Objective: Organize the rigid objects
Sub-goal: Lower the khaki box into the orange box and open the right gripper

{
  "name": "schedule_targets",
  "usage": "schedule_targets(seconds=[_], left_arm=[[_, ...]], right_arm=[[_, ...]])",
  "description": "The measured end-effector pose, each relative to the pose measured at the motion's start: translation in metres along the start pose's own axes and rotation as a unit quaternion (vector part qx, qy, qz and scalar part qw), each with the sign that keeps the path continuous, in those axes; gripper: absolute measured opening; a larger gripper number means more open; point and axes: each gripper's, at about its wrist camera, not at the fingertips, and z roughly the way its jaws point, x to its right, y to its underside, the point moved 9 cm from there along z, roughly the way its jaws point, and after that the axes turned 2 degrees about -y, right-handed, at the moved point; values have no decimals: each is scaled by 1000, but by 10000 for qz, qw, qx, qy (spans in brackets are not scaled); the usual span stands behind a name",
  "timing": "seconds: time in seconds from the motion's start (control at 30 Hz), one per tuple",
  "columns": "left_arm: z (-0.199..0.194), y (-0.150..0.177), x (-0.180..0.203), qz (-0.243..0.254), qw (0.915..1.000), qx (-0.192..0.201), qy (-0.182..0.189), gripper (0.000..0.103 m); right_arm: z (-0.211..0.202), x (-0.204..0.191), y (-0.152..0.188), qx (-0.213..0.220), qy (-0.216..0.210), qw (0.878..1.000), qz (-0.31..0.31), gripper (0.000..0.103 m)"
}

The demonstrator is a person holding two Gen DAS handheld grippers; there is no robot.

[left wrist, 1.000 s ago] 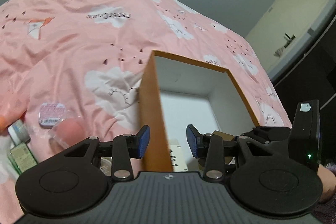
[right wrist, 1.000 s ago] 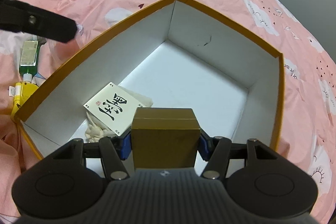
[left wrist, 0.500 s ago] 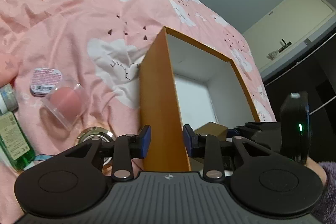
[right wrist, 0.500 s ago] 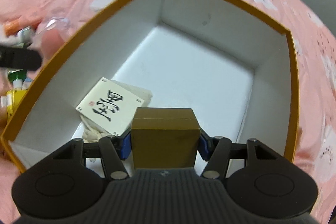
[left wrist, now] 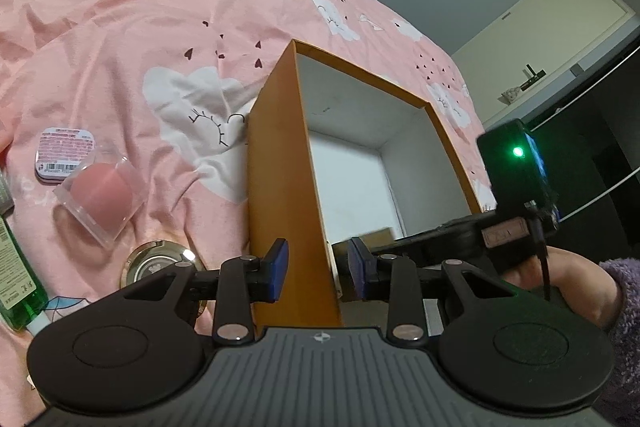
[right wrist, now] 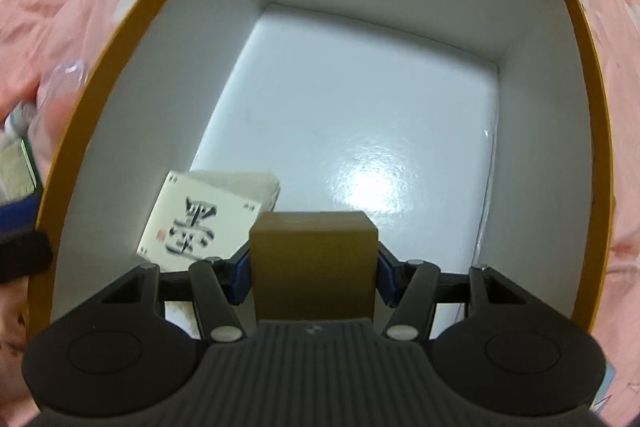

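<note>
On the bed: pink bedspread (left wrist: 120, 39) printed with white clouds and the words "PaperCrane".
Container: orange cardboard box (left wrist: 280, 187) with white inside walls and floor, standing open on the bedspread.
Left hand-held gripper (left wrist: 316, 265): blue pads astride the near wall of the box, one pad outside and one inside, closed onto that wall.
Right hand-held gripper (right wrist: 314, 269): pointing down into the box, clamped on a gold-brown carton (right wrist: 314, 267) by its two sides.
Carton position: above the box floor at the near end, held clear of the walls; whether it touches the floor cannot be told.
Box contents: white card with black calligraphy (right wrist: 200, 223), lying on a cream cloth pouch (right wrist: 248, 183) in the near-left corner.
Outside the box, left side: pink sponge in a clear case (left wrist: 100, 197); pink labelled tin (left wrist: 64, 155) just beyond it; round gold compact (left wrist: 160, 263); green bottle (left wrist: 16, 287) at the frame edge.
Person: hand (left wrist: 560, 291) and fuzzy purple sleeve (left wrist: 624, 307) on the right hand-held gripper.
</note>
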Motion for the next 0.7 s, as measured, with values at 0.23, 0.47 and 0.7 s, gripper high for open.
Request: schedule_targets(seconds=[0.23,0.47,0.7], left_arm=[[3,-1,-2,-74,10000,-9,28,34],[5,-4,-1,-122,9999,-14,70,34],[6,-5,-2,-134,9999,-28,39,34]], right_arm=[[-5,10,0,-3,-369,9983,457,76],[-8,19,-12,50,-741,9909,1122,76],[18,16,-24,-177,-721,9829,1688,76]])
